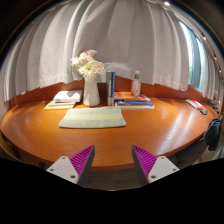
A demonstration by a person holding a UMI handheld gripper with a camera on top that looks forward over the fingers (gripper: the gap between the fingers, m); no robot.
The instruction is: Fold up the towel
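A curved wooden table (150, 128) fills the view from a handheld gripper (112, 160), whose two fingers with magenta pads (80, 160) stand wide apart and hold nothing, hovering over the table's near edge. The towel (93, 117), pale cream and lying flat as a wide rectangle, rests in the middle of the table toward its far edge, well beyond the fingers and slightly left of their line; it appears spread out, probably so an edge can be picked up for folding. Just behind it stands a white vase of flowers (90, 82), close to or touching the towel's far edge, so lifting that side may need care. Left of the vase lie folded white cloths (66, 98) on a book near the far left edge. To the right of the vase stand a dark slim bottle (111, 84) and a white bottle (136, 84) by a stack of books (133, 101). White curtains (120, 40) hang behind the table. Judging by this, folding has not begun and the open fingers suit an approach
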